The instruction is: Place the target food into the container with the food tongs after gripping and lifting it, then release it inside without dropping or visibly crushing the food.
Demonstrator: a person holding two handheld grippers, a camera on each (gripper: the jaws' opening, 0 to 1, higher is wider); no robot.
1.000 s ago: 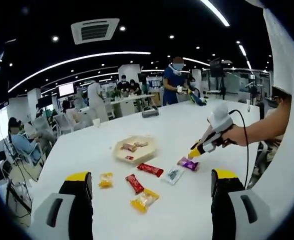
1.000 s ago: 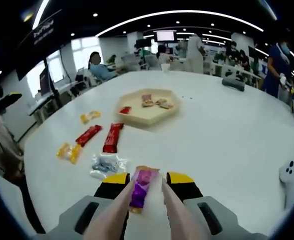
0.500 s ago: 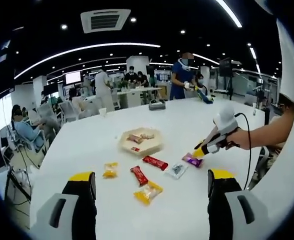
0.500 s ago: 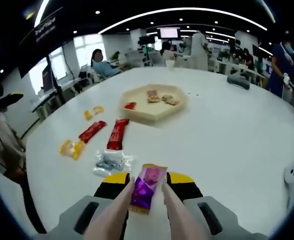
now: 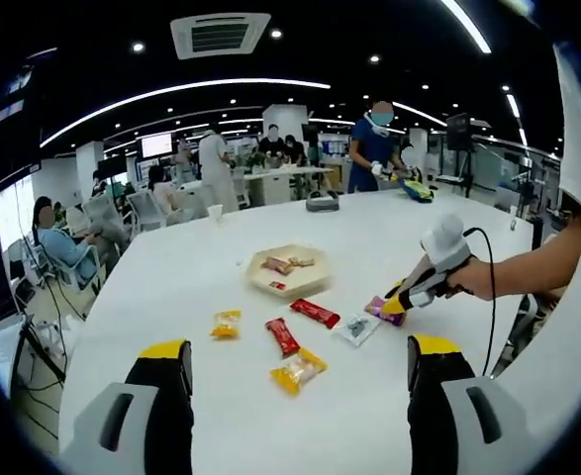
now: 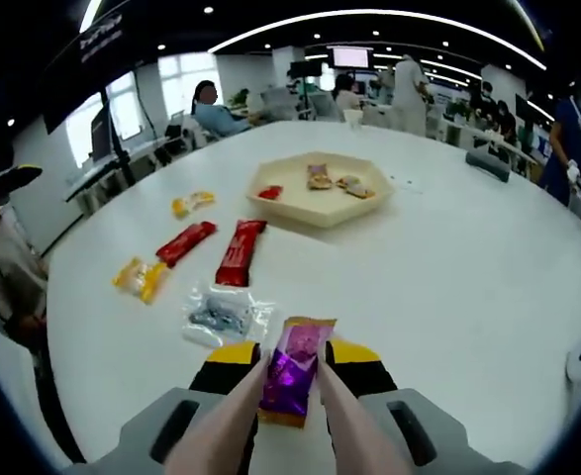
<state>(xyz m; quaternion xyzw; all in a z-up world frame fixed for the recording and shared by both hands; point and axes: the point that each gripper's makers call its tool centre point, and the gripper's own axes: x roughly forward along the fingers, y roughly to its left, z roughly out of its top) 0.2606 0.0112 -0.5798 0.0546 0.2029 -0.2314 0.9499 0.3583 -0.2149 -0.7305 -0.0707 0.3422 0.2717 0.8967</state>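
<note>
- At the bottom centre of the right gripper view, the right gripper (image 6: 292, 368) pressed pink food tongs (image 6: 233, 427) together on a purple snack packet (image 6: 295, 368), so the grip looked done.
- Whether the packet was lifted clear of the white table (image 6: 468, 267) could not be told.
- Above it, in mid-frame, the hexagonal tray (image 6: 320, 188) already held a few snacks; carrying and releasing remained.
- Low in the left gripper view, the left gripper (image 5: 295, 371) stood spread, holding nothing.
</note>
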